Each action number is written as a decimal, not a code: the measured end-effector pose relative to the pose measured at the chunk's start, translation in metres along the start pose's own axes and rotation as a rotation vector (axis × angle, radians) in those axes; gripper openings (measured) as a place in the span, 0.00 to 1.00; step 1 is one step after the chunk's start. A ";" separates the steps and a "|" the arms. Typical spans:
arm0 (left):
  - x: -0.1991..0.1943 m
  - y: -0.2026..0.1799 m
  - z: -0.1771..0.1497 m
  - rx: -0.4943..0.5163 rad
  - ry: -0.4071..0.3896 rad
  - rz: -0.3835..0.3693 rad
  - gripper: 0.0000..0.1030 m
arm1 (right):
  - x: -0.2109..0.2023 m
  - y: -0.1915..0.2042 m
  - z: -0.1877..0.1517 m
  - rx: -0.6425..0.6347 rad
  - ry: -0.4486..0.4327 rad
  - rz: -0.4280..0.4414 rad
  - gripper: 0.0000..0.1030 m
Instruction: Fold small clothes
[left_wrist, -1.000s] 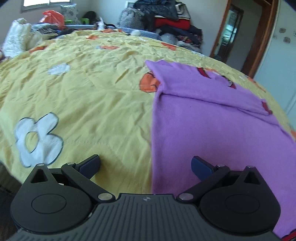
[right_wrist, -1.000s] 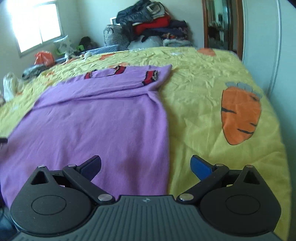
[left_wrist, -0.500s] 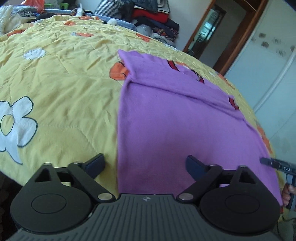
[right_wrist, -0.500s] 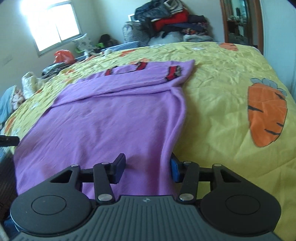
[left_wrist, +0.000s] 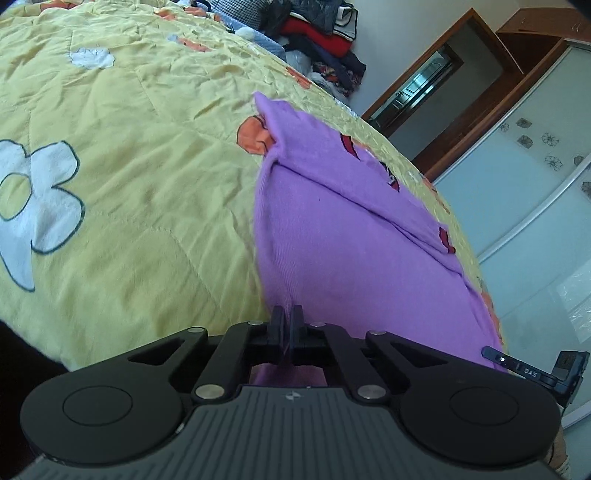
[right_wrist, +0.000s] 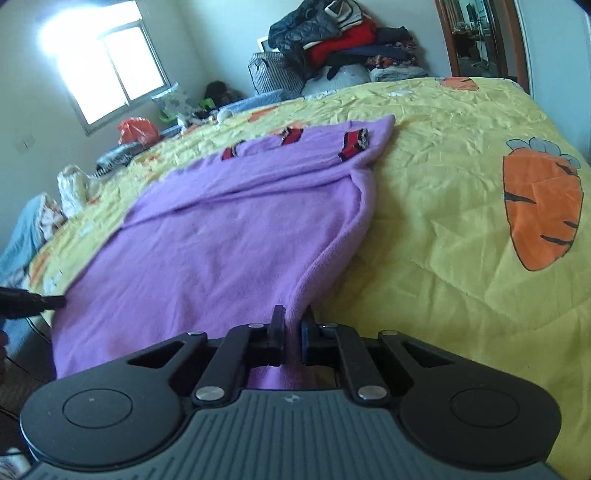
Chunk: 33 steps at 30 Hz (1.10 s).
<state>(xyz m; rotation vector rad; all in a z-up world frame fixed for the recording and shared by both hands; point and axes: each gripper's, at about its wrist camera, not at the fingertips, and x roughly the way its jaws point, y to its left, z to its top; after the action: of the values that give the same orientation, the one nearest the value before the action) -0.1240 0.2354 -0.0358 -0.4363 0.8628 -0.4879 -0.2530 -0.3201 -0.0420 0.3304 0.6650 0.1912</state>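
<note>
A purple sweater (right_wrist: 229, 236) with red-striped cuffs lies flat, sleeves folded across, near hem corners lifted.

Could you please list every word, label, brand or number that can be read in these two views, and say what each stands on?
"DAS": white letters on the black finger of the right gripper, seen at the right edge of the left wrist view; any further letters are cut off or blurred.
A small pale logo mark, no letters, on each gripper body.
Nothing readable on the purple sweater or the yellow quilt.
</note>
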 end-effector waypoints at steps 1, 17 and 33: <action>0.002 -0.002 0.002 0.014 -0.005 0.001 0.01 | 0.001 0.000 0.002 0.007 -0.001 0.011 0.06; 0.012 -0.025 0.078 0.067 -0.209 -0.081 0.00 | 0.000 -0.012 0.073 0.039 -0.202 0.049 0.05; -0.006 0.017 0.013 -0.022 -0.006 -0.087 0.66 | 0.028 -0.053 0.040 0.134 -0.008 0.069 0.62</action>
<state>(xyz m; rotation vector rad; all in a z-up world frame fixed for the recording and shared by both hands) -0.1132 0.2541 -0.0341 -0.4965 0.8467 -0.5573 -0.2025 -0.3713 -0.0473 0.4826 0.6599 0.2112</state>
